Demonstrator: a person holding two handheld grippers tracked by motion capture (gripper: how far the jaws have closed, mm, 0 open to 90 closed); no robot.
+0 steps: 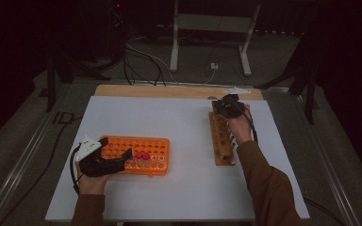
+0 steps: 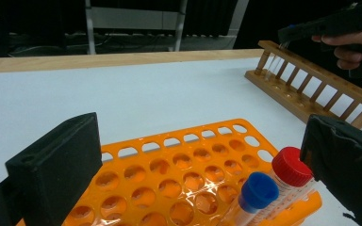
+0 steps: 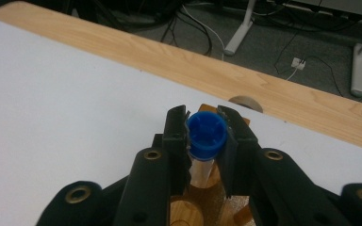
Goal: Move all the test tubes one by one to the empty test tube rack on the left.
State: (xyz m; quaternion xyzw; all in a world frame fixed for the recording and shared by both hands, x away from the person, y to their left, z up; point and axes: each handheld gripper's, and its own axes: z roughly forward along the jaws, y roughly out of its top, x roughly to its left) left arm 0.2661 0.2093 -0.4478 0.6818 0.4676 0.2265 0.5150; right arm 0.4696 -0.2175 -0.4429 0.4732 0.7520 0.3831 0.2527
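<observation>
The right gripper [image 3: 206,136] has its jaws closed on the blue cap of a clear tube [image 3: 206,134], one jaw on each side of the cap. The tube stands upright in the far end of the wooden rack [image 1: 221,136], its body going down into a hole there. The left gripper [image 2: 198,160] has its jaws standing wide, with nothing between the pads; it rests at the near-left corner of the orange rack [image 1: 139,153], well apart to the left of the wooden rack.

I judge this tube to be light, stiff plastic. The body looks smooth and may slip, and thin walls could crack under hard pressing. The cap seems to have ribs around it, so it is the better place to hold, as now. A straight lift along the hole looks safest, because tilting could jam the tube against the wood.

In the orange rack, a red-capped tube [image 2: 290,167] and another blue-capped tube [image 2: 258,190] lean at its right end.
</observation>
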